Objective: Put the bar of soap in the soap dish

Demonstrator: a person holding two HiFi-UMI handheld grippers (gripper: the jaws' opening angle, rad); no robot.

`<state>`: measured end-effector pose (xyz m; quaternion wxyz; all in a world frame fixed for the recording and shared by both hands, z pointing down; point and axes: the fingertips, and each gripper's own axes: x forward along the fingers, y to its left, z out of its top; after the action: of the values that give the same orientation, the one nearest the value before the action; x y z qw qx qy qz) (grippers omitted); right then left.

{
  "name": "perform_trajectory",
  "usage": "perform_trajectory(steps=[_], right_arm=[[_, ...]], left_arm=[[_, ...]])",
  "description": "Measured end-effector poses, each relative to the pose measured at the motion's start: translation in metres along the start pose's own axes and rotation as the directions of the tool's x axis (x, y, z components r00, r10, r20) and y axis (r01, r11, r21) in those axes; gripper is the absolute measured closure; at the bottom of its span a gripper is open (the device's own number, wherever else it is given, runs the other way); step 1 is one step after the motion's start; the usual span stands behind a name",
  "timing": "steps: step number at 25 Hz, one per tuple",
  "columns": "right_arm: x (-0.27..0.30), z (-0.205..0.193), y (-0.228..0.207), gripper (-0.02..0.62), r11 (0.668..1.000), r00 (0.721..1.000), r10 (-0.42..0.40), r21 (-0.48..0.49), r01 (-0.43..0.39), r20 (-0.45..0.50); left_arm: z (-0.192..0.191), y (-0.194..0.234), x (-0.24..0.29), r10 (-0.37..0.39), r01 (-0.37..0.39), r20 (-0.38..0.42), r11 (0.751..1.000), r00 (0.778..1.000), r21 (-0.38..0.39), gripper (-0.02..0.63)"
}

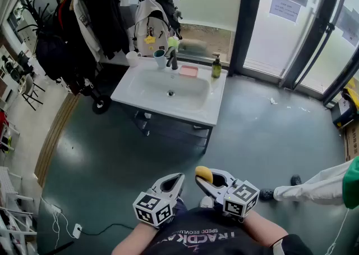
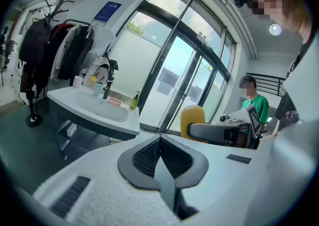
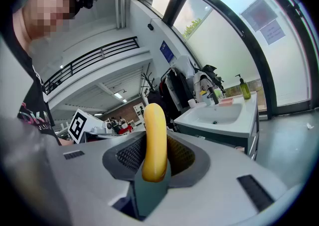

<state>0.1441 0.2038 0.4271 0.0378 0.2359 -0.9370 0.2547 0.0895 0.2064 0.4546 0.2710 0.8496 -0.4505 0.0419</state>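
Note:
A yellow bar of soap (image 1: 203, 173) stands on edge between the jaws of my right gripper (image 1: 205, 180), which is shut on it low in the head view, close to my body. In the right gripper view the soap (image 3: 154, 138) rises upright from the pads. My left gripper (image 1: 177, 180) is beside it on the left, shut and empty; its pads (image 2: 149, 156) meet. The pink soap dish (image 1: 189, 71) sits on the back rim of the white sink (image 1: 168, 105), far ahead across the floor. The dish (image 3: 227, 100) also shows small in the right gripper view.
On the sink's rim are a faucet (image 1: 173, 60), a cup (image 1: 160, 58) and a green pump bottle (image 1: 216, 67). A backpack (image 1: 150, 32) and a coat rack (image 1: 84, 18) with dark clothes stand behind and left. Another person (image 1: 314, 187) stands at the right. Glass doors (image 1: 291, 18) lie beyond.

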Motion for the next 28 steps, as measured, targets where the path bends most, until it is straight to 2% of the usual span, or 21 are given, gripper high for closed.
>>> perform_trajectory(steps=[19, 28], right_arm=[[-0.002, 0.005, -0.017, 0.485, 1.0, 1.0, -0.003, 0.025, 0.003, 0.02], [-0.009, 0.009, -0.027, 0.485, 0.999, 0.999, -0.043, 0.028, 0.043, 0.03]], left_arm=[[0.0, -0.001, 0.017, -0.011, 0.011, -0.013, 1.0, 1.0, 0.002, 0.597], [0.003, -0.003, 0.028, -0.034, 0.035, -0.031, 0.999, 0.999, 0.013, 0.597]])
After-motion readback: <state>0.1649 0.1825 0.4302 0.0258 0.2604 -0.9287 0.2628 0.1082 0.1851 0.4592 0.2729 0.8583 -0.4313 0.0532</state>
